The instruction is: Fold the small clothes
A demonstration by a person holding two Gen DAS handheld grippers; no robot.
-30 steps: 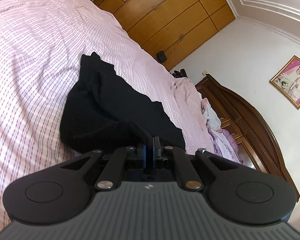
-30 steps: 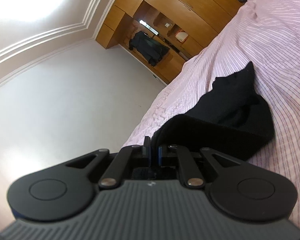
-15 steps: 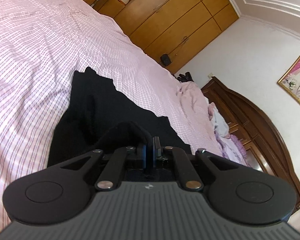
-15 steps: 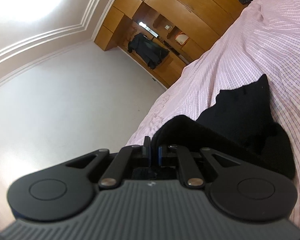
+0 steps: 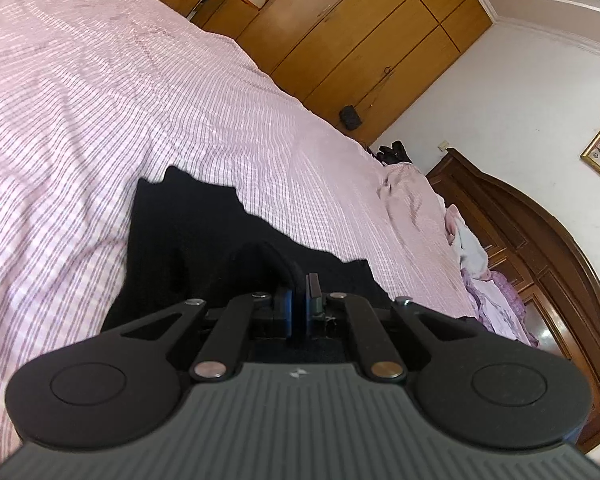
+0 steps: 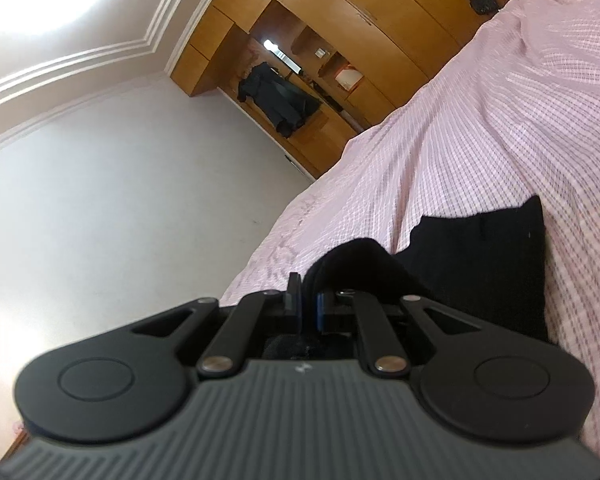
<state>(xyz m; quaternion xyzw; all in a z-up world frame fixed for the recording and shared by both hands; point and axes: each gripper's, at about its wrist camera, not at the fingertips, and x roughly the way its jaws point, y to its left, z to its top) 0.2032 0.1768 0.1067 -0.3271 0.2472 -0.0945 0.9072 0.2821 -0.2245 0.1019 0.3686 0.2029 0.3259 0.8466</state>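
A small black garment [image 5: 188, 236] lies on the pink striped bedspread [image 5: 100, 92]. My left gripper [image 5: 299, 296] is shut on a raised edge of the black cloth, low over the garment. My right gripper [image 6: 309, 300] is shut on another raised edge of the same black garment [image 6: 480, 264], whose far part lies flat on the bedspread [image 6: 500, 120]. The pinched cloth humps up just ahead of each gripper.
Wooden wardrobes [image 5: 352, 40] line the far wall beyond the bed. A dark wooden headboard [image 5: 540, 240] and a heap of pale clothes [image 5: 472, 252] are at the right. A dark jacket [image 6: 280, 100] hangs in the wardrobe niche.
Both grippers have carried the held edges forward over the garment and lower toward the bed. The cloth now lies flatter and more spread out, its far edge nearer the grippers.
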